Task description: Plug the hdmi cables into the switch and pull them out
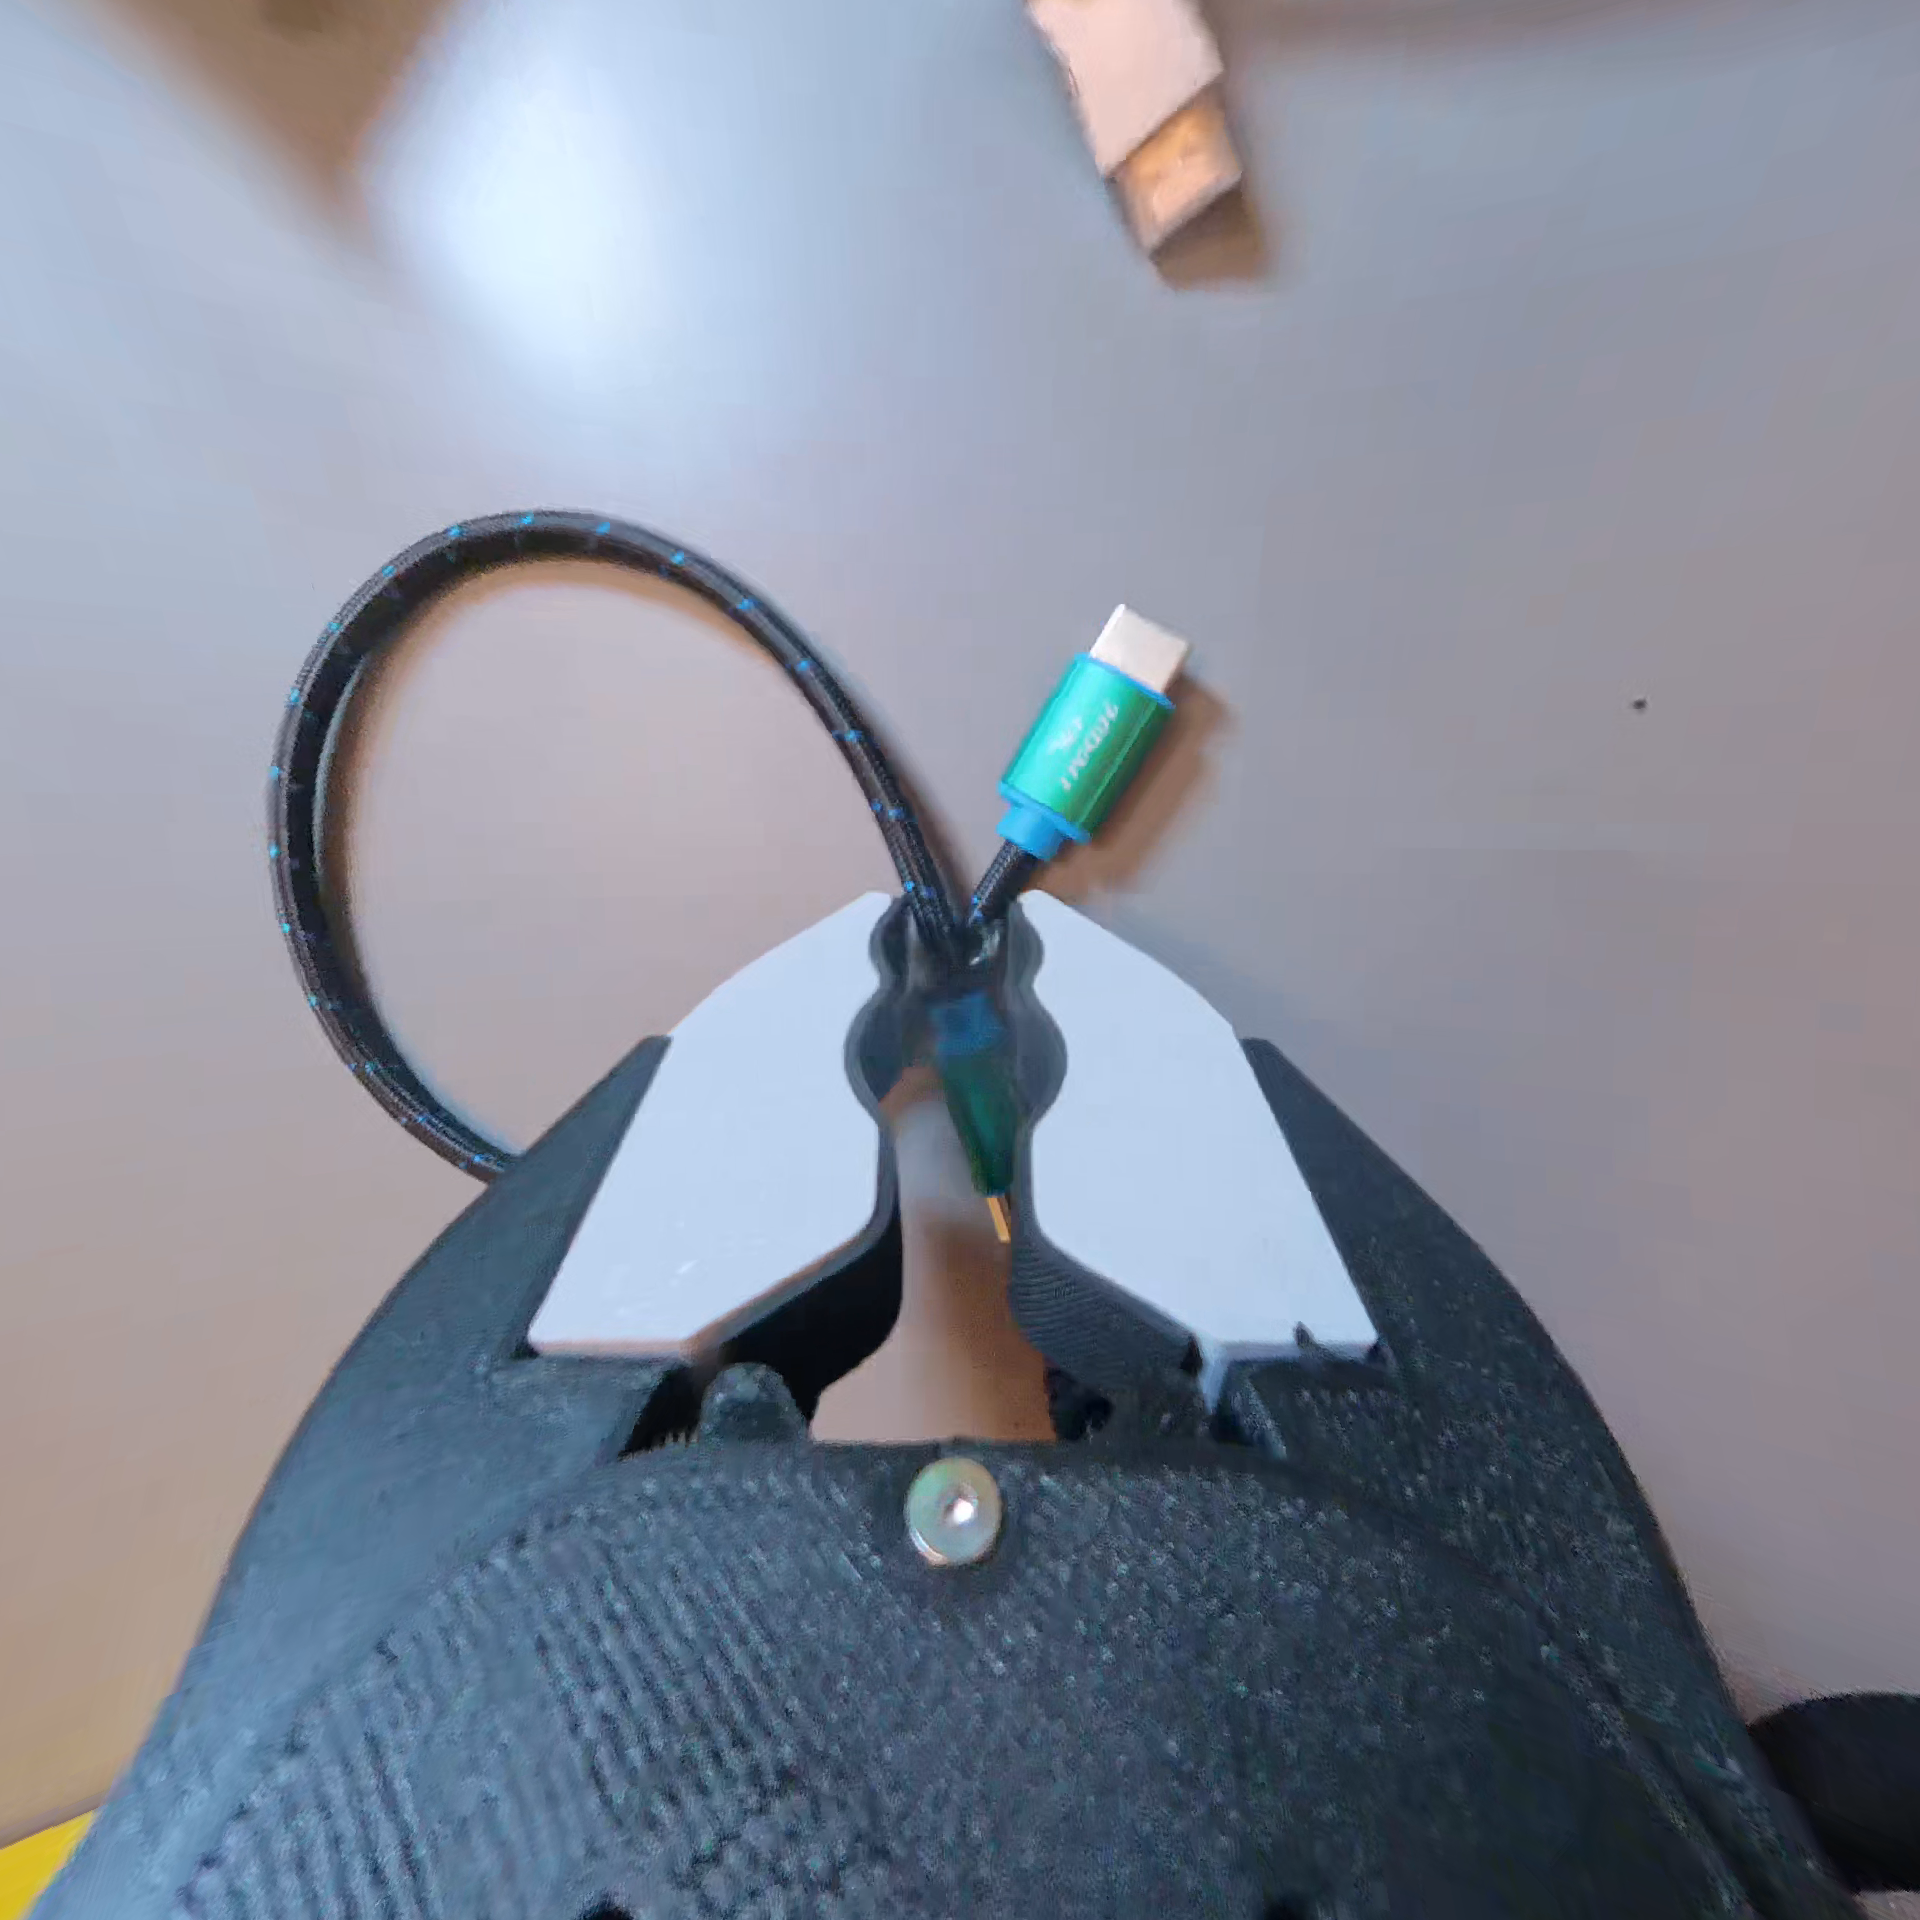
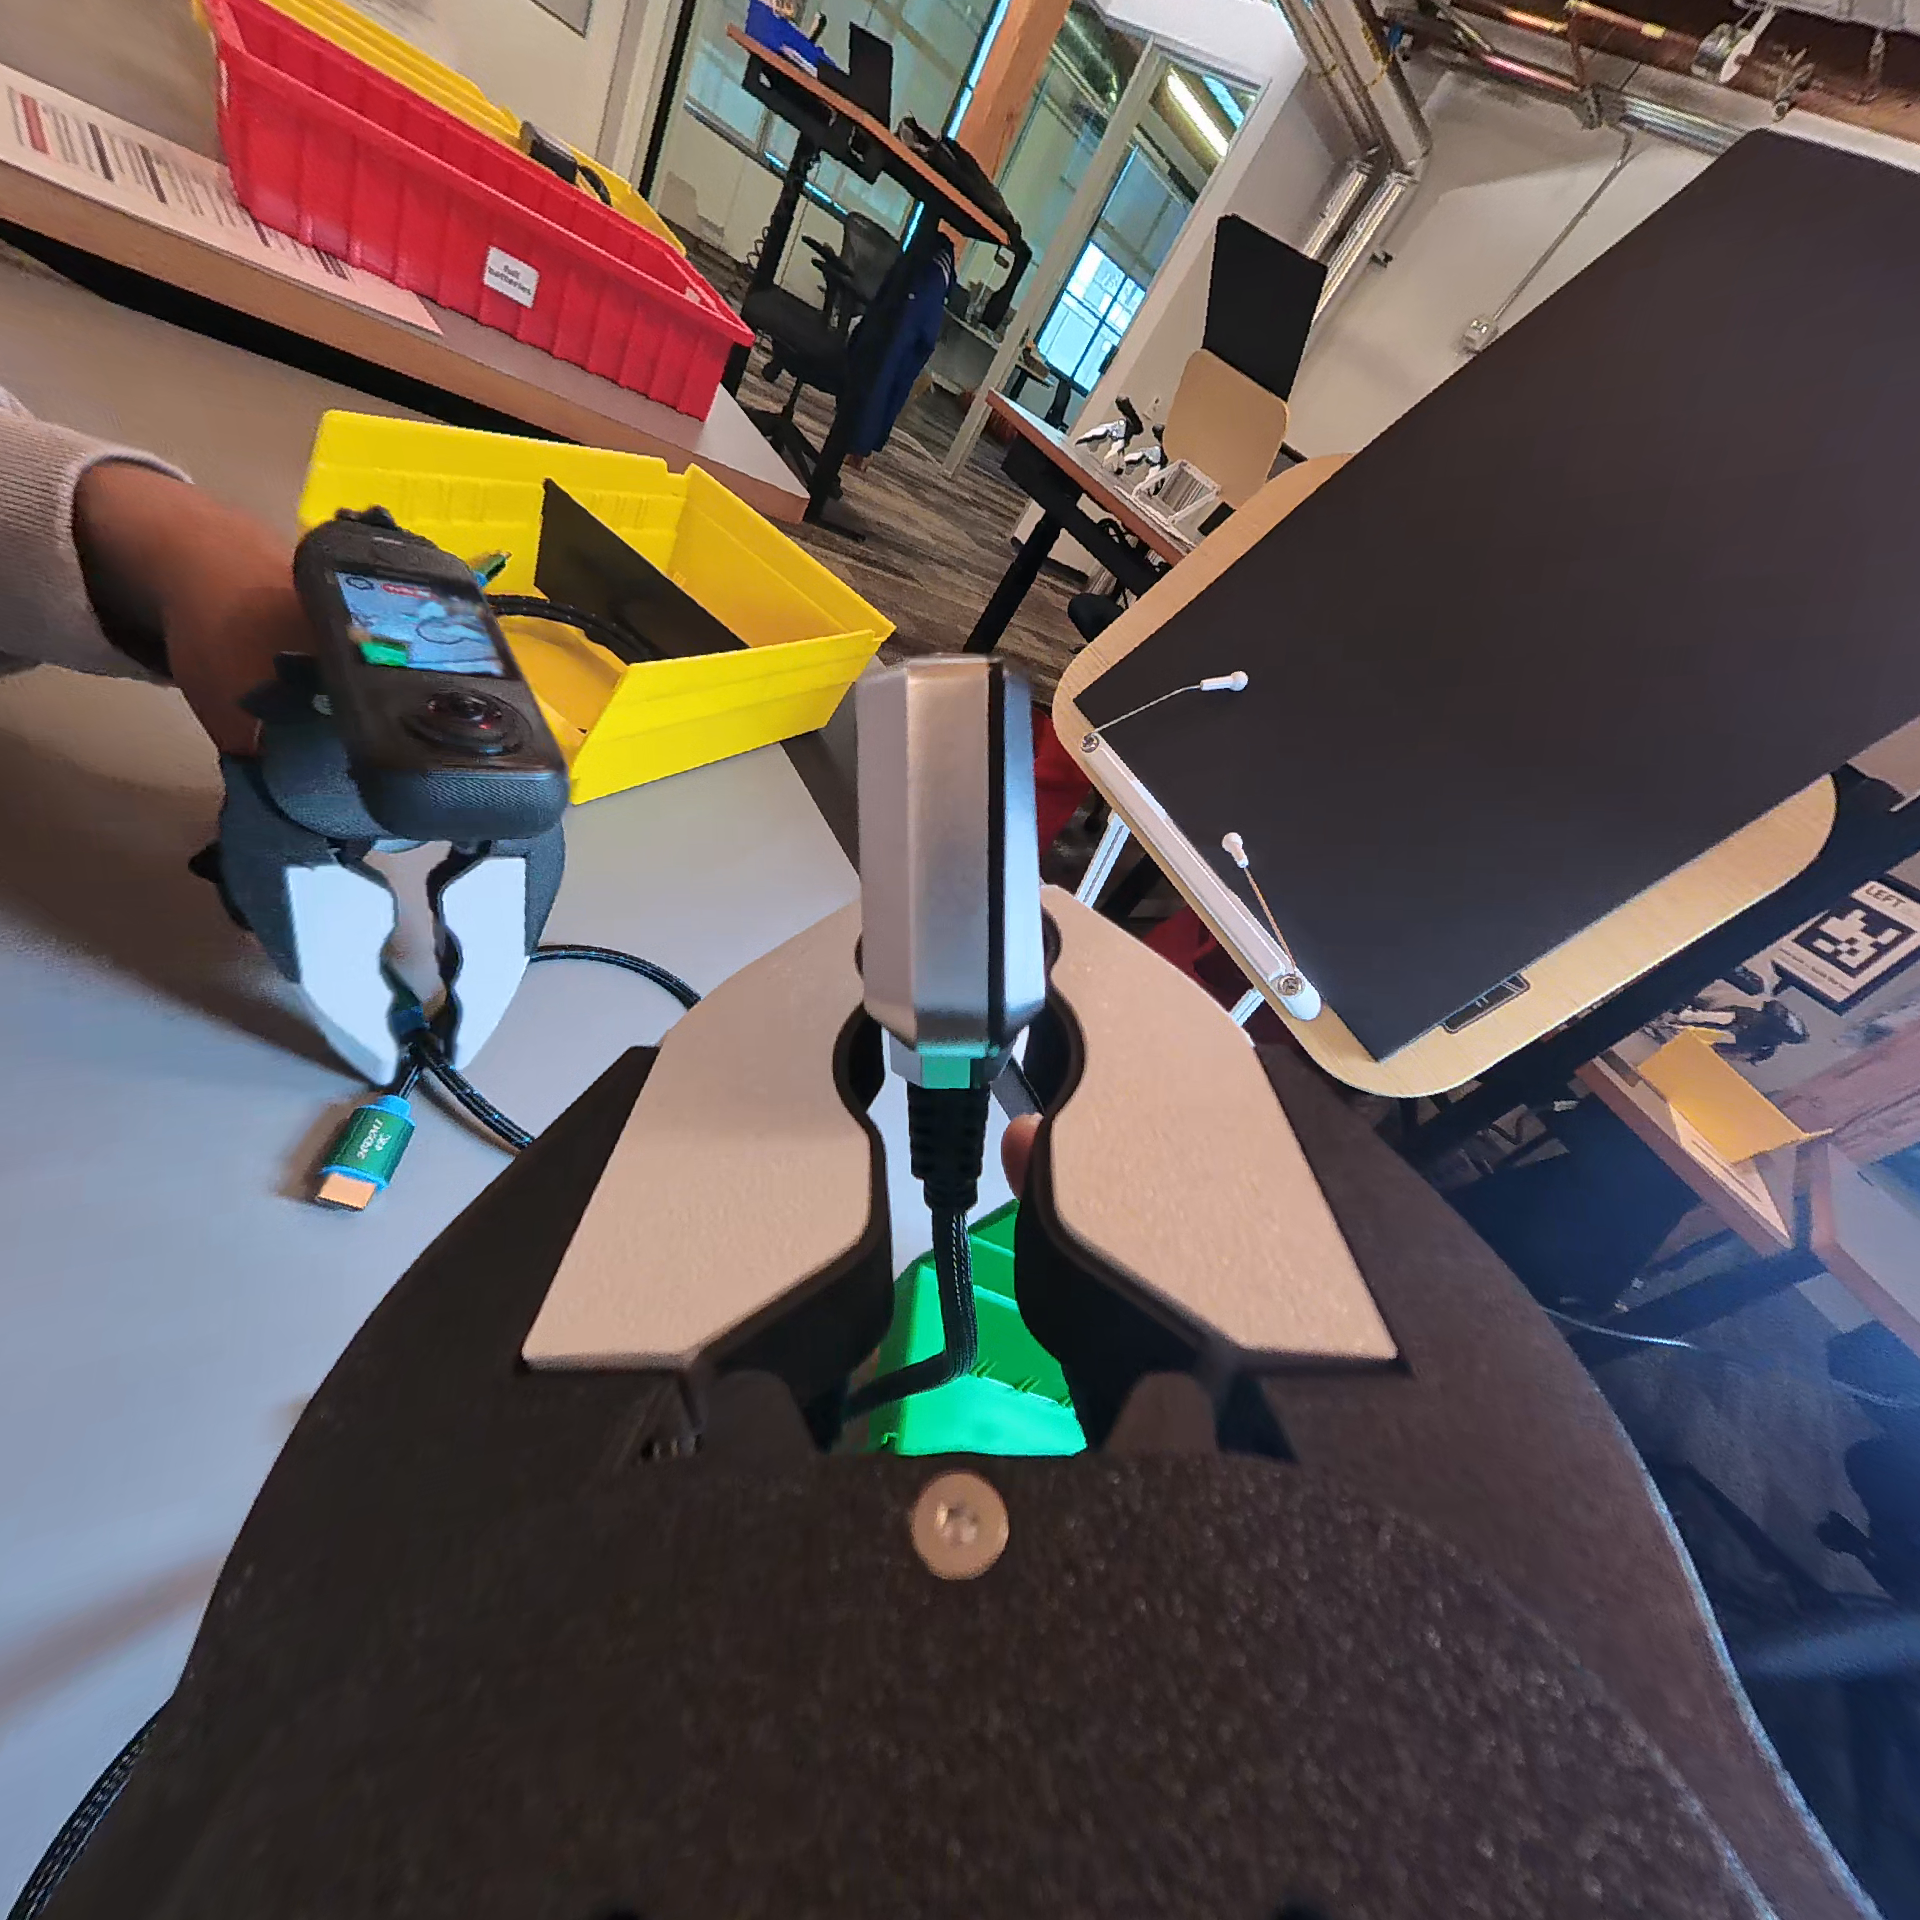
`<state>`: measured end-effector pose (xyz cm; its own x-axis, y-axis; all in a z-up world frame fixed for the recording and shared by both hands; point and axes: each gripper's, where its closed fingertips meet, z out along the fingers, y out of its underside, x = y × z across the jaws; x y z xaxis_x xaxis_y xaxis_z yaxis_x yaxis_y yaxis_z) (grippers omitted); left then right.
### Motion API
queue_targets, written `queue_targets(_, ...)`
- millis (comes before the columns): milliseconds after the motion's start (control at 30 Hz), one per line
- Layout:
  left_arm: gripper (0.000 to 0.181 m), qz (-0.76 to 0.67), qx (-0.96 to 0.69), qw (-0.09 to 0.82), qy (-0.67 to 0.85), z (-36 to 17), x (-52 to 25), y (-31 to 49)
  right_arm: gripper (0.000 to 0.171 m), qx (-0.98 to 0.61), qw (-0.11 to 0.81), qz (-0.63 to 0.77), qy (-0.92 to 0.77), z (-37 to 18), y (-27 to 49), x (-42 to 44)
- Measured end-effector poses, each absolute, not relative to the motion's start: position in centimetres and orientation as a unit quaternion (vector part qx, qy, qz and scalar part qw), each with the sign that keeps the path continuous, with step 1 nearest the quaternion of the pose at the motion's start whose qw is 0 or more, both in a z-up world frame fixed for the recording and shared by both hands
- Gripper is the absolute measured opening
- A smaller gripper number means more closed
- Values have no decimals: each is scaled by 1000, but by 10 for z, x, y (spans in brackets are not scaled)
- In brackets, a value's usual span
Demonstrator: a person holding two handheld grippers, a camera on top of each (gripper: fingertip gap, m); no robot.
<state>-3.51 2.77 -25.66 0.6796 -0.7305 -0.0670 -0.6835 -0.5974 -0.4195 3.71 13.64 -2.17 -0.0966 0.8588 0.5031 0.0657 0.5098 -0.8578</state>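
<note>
My left gripper (image 1: 951, 920) is shut on a black braided HDMI cable (image 1: 312, 831) that loops out to the left over the grey table. One green plug (image 1: 1091, 727) sticks out just past the fingertips, and a second green plug (image 1: 977, 1101) lies between the fingers. The right wrist view shows the left gripper (image 2: 421, 1023) low over the table, with the green plug (image 2: 364, 1143) near the surface. My right gripper (image 2: 951, 1003) is shut on the silver switch (image 2: 951, 852) and holds it upright. A black cable (image 2: 940, 1143) hangs from its lower end. The switch (image 1: 1143, 135) shows blurred at the top of the left wrist view.
A yellow bin (image 2: 727, 665) with a black cable stands on the table behind the left gripper. A red bin (image 2: 468, 218) sits on a farther table. A dark board on a stand (image 2: 1507, 623) is on the right. A green bin (image 2: 987, 1392) lies below my right gripper. The tips of one gripper are about 25 cm away from the tips of the other.
</note>
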Motion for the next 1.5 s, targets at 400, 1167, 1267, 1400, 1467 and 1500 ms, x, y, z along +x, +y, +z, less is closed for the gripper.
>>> queue_targets(400,26,-60,-894,303,324,-213,-19,42,23,-364,576,337,-650,-20,143,40)
queue_targets(1167,15,-77,-910,172,369,-259,-17,54,23,-372,571,338,-649,-24,147,38)
queue_targets(1267,11,-69,-905,184,376,-259,-17,54,23,-370,571,337,-651,-24,146,37)
queue_targets(1400,11,-93,-906,227,345,-247,-25,54,23,-356,577,331,-656,-24,143,38)
queue_targets(1467,11,-126,-900,271,316,-220,-32,54,23,-345,584,327,-658,-23,142,39)
queue_targets(1500,11,-136,-895,295,305,-204,-35,53,23,-337,587,327,-659,-24,140,38)
